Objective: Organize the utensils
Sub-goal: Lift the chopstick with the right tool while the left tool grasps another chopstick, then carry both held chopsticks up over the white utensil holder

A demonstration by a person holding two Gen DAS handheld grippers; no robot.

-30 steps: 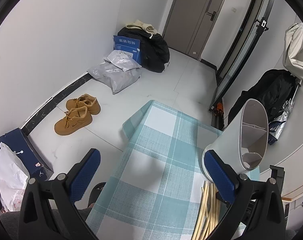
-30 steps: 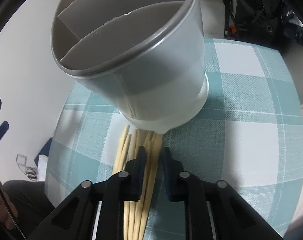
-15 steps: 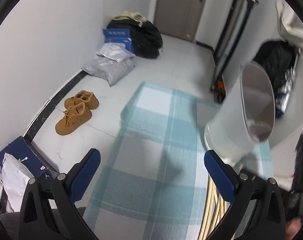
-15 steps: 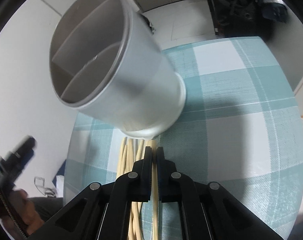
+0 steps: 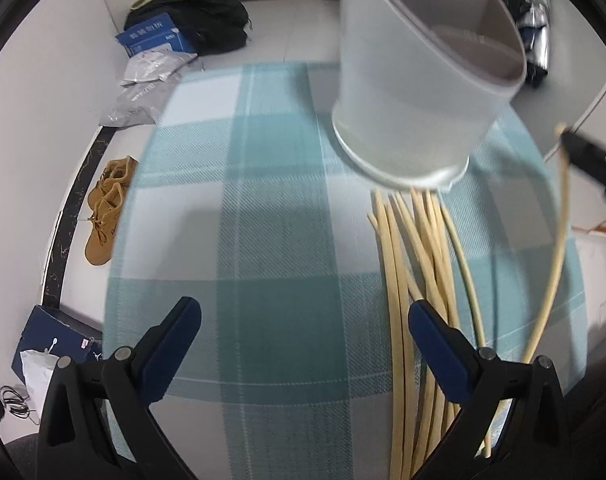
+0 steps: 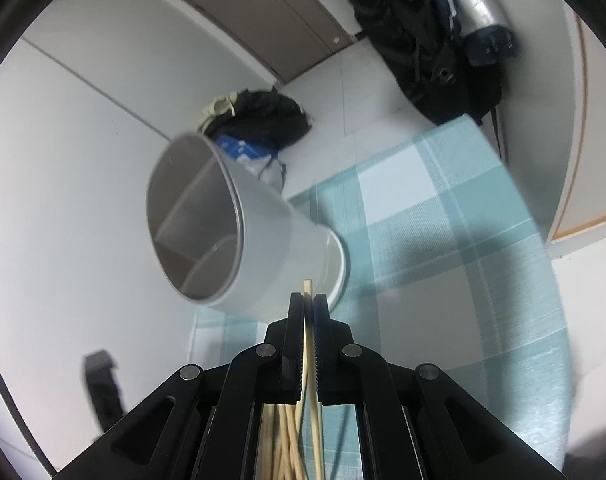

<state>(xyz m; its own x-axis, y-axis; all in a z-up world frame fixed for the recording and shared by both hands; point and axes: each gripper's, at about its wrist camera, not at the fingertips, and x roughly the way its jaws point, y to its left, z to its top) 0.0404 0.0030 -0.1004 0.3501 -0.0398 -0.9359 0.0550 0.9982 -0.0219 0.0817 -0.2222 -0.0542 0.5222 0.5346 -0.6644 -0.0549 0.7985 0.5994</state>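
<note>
A single chopstick (image 6: 307, 312) sits pinched between the right tongs (image 6: 309, 304).

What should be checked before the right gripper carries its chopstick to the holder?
1. Right gripper shut on one chopstick: ok.
2. Only one chopstick pinched: ok.
3. Held chopstick clear of the pile: cannot tell, its lower end is hidden.
4. Holder upright on the checked cloth: ok.
5. Holder compartments free: ok, none hold anything.
6. Left gripper open, holding nothing, clear of the path: ok.
</note>
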